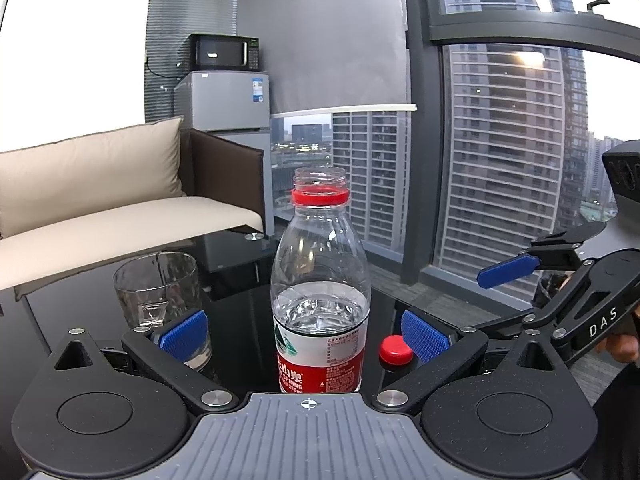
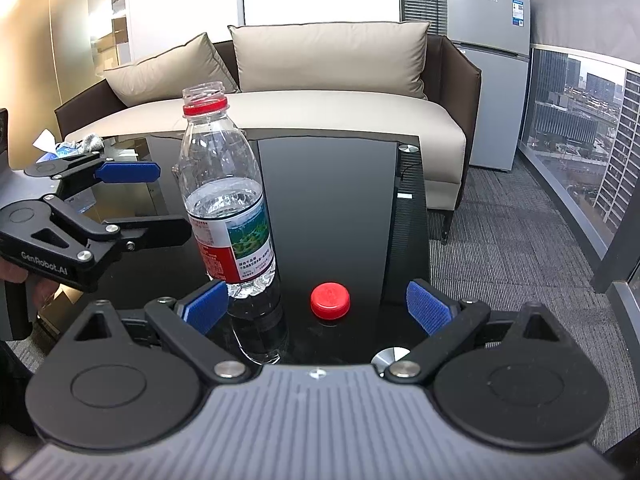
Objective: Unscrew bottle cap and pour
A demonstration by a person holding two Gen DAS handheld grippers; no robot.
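Note:
A clear water bottle [image 1: 320, 280] with a red-and-white label stands upright and uncapped on the black glass table [image 2: 332, 200], about half full. It also shows in the right wrist view [image 2: 224, 200]. Its red cap [image 1: 396, 350] lies on the table to its right, and shows in the right wrist view [image 2: 330, 301]. An empty glass tumbler [image 1: 160, 288] stands left of the bottle. My left gripper [image 1: 304, 334] is open, its blue pads either side of the bottle without touching. My right gripper [image 2: 320, 308] is open and empty, with the cap between its pads.
A beige sofa [image 2: 320, 92] runs along the table's far side. A grey fridge [image 1: 224, 100] with a microwave on it stands in the corner. Crumpled tissues [image 2: 68, 146] lie at the table's far left. Floor-length windows [image 1: 508, 140] line the side.

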